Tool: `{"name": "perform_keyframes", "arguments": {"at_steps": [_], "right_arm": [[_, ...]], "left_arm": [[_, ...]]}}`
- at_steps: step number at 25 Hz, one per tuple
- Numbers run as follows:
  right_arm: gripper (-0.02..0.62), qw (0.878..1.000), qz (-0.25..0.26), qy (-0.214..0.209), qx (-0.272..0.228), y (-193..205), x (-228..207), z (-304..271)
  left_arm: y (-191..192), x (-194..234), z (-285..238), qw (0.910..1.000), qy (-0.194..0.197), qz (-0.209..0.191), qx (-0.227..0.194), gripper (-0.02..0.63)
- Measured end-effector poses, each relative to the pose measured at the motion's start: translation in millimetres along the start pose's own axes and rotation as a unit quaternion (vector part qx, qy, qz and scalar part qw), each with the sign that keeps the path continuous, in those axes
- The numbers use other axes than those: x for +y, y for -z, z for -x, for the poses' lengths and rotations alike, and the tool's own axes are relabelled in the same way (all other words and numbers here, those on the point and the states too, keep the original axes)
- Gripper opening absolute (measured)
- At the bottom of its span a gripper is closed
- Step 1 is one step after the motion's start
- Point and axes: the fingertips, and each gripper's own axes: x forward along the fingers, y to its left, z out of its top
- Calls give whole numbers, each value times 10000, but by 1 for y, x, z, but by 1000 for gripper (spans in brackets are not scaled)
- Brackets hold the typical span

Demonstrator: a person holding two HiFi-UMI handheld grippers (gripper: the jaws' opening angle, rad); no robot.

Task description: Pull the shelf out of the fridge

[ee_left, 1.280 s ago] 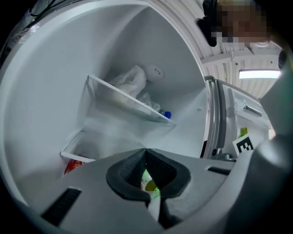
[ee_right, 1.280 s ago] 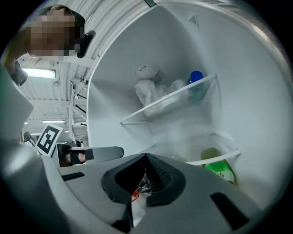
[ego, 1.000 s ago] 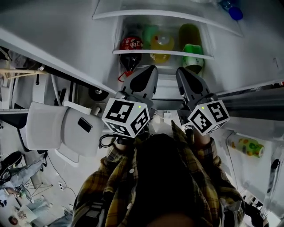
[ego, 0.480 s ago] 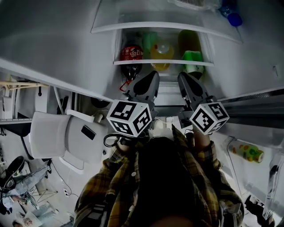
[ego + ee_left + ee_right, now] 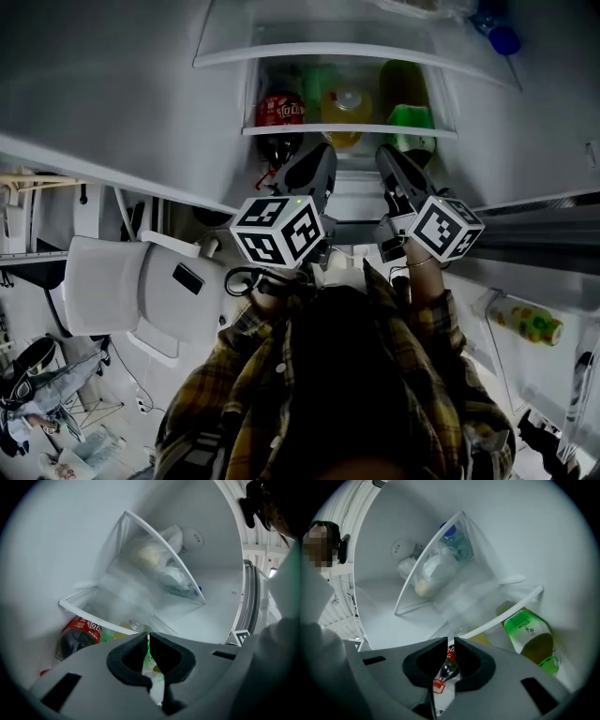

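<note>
1. Plainly, neither tool has hold of anything. The left gripper [image 5: 148, 641] is clenched, its pads meeting with only a hairline slit between them and nothing in it.
2. The right gripper [image 5: 451, 645] has its jaws opening, with a narrow gap between the pads. The cola bottle [image 5: 446, 665] seen through that gap lies beyond them, not between them.
3. Both grippers are held up side by side, near each other but apart. Their tips point into the fridge [image 5: 525, 122] just under the front rim of the lower shelf [image 5: 347, 130]. I can't make out any contact with that rim. The marker cubes face back toward the head camera, with plaid sleeves [image 5: 427, 309] behind them.
4. The lower shelf sits fully in place between the fridge walls. The cola bottle, a yellow bottle [image 5: 342, 105] and a green-labelled bottle [image 5: 408, 117] appear to lie on it.
5. By my reading, the task has barely begun: the approach is made, but the shelf is neither gripped nor drawn out. Taking the rim and pulling it forward are both left to do.
6. Further out, an upper shelf [image 5: 356, 52] holds a bag of food [image 5: 154, 559] and a blue-capped bottle [image 5: 497, 36].
</note>
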Motion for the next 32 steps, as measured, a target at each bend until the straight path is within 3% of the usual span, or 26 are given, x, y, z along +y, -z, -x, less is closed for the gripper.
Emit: {"name": "perform_keyframes", "arguments": {"at_steps": [3,10,18,32], "right_arm": [[80,9994,-317,-149,45,2,-1,-8],[146,9944,-969,-312,287,14,-12,-21],[170,9908,-1263,-368,303,11,-20,-32],[170,9849,-1678,-406,122,-6,-31,-55]], "left_arm": [[4,6,-3,9997,13,229,75,19],[16,14,-16,9963,134,813,259,114],[15,15,-31,9863,427,1576,224,221],[2,31,-55,9788,221,2033,74,225]]}}
